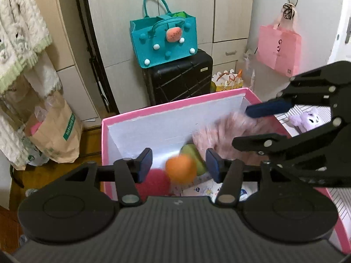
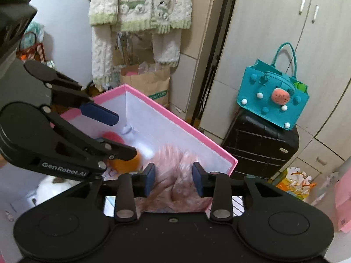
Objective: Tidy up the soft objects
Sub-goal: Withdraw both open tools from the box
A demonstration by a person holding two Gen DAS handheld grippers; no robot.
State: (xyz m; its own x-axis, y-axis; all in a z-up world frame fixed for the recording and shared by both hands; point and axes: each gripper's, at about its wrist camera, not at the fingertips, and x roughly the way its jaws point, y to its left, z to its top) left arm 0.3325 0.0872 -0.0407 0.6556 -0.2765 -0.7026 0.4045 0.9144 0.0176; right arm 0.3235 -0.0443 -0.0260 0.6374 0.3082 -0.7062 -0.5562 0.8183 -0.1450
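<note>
Left wrist view, nearest first: the left gripper (image 1: 178,164) hangs over the near end of the pink box (image 1: 153,111), its jaws partly apart with the orange plush ball (image 1: 181,168) blurred in the gap and neither pad pressing on it; I judge the ball just let go and dropping into the box. Under it lie a red plush (image 1: 156,180) to the left and a green plush (image 1: 195,159) just behind, with printed packets on the box floor. Further right the fluffy pink plush (image 1: 221,131) sits smeared inside the box, below the right gripper (image 1: 256,125), which stands open over it. Beyond the box's right wall a purple plush toy (image 1: 307,118) lies outside, not yet stowed. Far off, a teal felt bag (image 1: 164,41) rests on a black suitcase (image 1: 179,79).

In the right wrist view that gripper (image 2: 173,178) shows both pads clear of the pink fluff (image 2: 175,164); nothing is gripped.

The step in hand looks like release of two toys into the box; next, I judge, both tools should lift clear, and the right one should reach to the purple toy and close gently on its body.
</note>
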